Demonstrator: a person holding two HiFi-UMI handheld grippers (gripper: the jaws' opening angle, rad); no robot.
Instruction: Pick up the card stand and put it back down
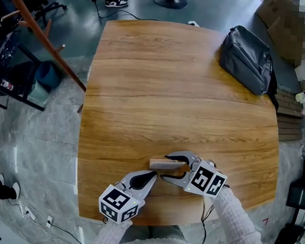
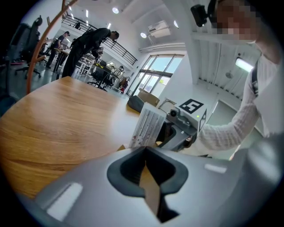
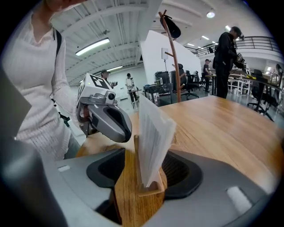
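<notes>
A small wooden card stand [image 1: 165, 164] holding a white card [image 3: 153, 133] stands upright on the wooden table [image 1: 181, 95] near its front edge. My right gripper [image 1: 165, 168] is open, its jaws wide on either side of the stand's base [image 3: 148, 190], with bare table showing beside the base. My left gripper [image 1: 155, 174] is shut with nothing in it, its tip just left of and in front of the stand. From the left gripper view the card [image 2: 148, 126] shows beyond the shut jaws, with the right gripper [image 2: 177, 131] behind it.
A grey bag [image 1: 247, 58] lies at the table's far right corner. A curved wooden pole [image 1: 38, 31] rises left of the table, and cardboard boxes [image 1: 279, 18] sit beyond the bag. People stand at desks in the background [image 3: 226, 53].
</notes>
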